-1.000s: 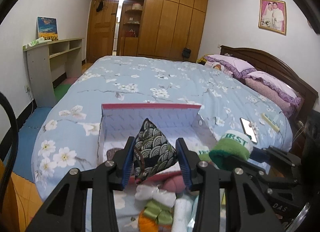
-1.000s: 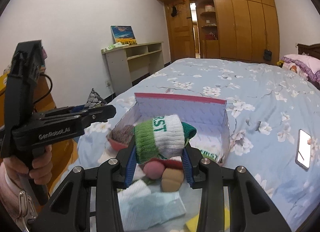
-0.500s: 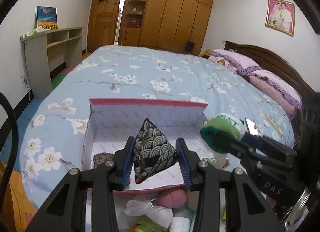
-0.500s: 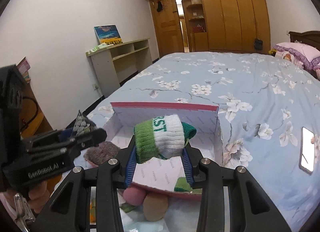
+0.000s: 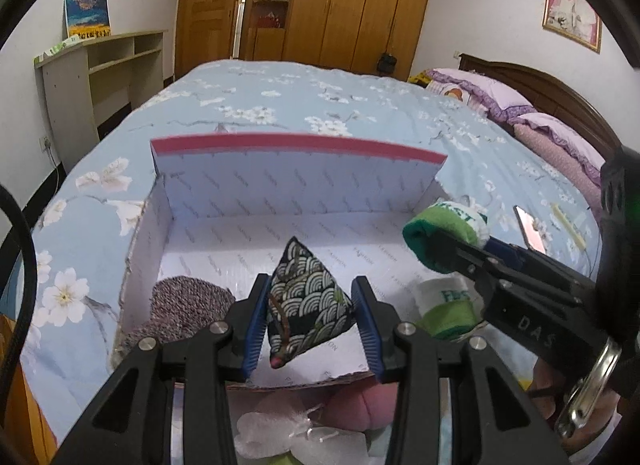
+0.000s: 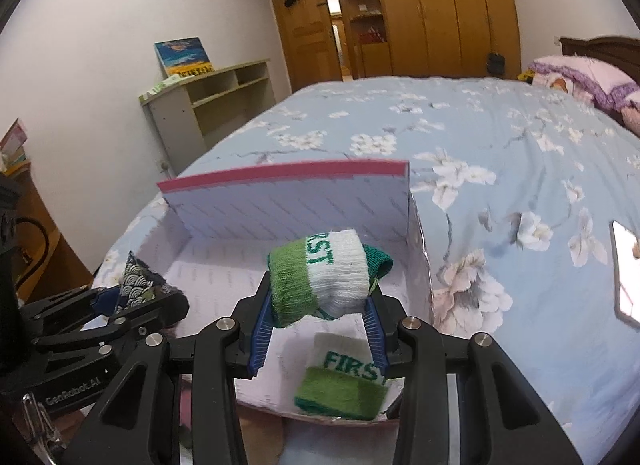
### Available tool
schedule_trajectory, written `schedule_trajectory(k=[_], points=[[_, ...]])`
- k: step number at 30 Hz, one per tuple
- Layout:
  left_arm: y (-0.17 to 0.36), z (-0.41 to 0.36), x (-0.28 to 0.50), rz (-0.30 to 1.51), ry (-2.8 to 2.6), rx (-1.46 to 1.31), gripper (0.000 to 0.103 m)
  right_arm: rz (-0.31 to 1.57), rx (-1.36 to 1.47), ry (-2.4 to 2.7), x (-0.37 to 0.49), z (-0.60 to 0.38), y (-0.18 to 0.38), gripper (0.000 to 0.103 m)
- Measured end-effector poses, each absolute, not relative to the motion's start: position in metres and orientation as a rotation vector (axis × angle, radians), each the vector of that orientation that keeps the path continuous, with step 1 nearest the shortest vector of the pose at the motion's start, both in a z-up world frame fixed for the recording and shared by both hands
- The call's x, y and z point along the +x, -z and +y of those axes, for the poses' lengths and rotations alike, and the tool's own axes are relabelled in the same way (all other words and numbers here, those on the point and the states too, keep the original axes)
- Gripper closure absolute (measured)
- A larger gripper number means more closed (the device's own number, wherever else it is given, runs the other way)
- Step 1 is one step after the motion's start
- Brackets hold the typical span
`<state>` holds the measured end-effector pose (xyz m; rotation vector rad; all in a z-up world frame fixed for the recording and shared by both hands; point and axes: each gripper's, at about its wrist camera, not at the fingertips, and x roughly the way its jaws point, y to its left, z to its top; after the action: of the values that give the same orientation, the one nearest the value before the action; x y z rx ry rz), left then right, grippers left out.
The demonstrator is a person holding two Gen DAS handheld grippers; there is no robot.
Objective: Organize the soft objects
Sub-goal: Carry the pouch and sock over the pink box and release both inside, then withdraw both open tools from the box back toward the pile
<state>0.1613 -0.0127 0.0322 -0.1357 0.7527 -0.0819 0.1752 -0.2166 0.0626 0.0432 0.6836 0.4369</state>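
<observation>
A white box with a pink-edged lid (image 5: 296,185) (image 6: 280,201) lies open on the bed. My left gripper (image 5: 314,317) is shut on a dark wave-patterned triangular pouch (image 5: 306,297) and holds it over the box's front part. My right gripper (image 6: 320,321) is shut on a rolled green-and-white sock (image 6: 324,277) above the box's right side; that sock also shows in the left wrist view (image 5: 444,237). A matching sock roll (image 6: 344,377) (image 5: 448,309) lies in the box's right front corner. A grey knitted item (image 5: 180,309) lies in the box's left front corner.
Pink soft items (image 5: 360,405) and a clear bag (image 5: 288,433) lie in front of the box. A phone (image 5: 530,229) (image 6: 626,277) lies on the blue floral bedspread to the right. Pillows (image 5: 560,137) are at the headboard. A shelf unit (image 5: 100,81) stands left of the bed.
Both grippers have moved forward over the open box with their loads still held. The box floor, the knitted item and the second sock roll are now closer and plainly in view.
</observation>
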Motion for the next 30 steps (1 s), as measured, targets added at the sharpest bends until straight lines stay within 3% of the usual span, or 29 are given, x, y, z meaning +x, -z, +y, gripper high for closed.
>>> schedule_trajectory(k=[14,30], points=[[-0.005,-0.019,0.175,0.817,0.086,-0.129,0.059,0.735,0.073,-0.437,0.186,-0.216,-0.040,0.061],[-0.014,-0.020,0.168,0.791,0.064,-0.126,0.052,0.702,0.118,-0.475,0.183,-0.217,-0.043,0.047]])
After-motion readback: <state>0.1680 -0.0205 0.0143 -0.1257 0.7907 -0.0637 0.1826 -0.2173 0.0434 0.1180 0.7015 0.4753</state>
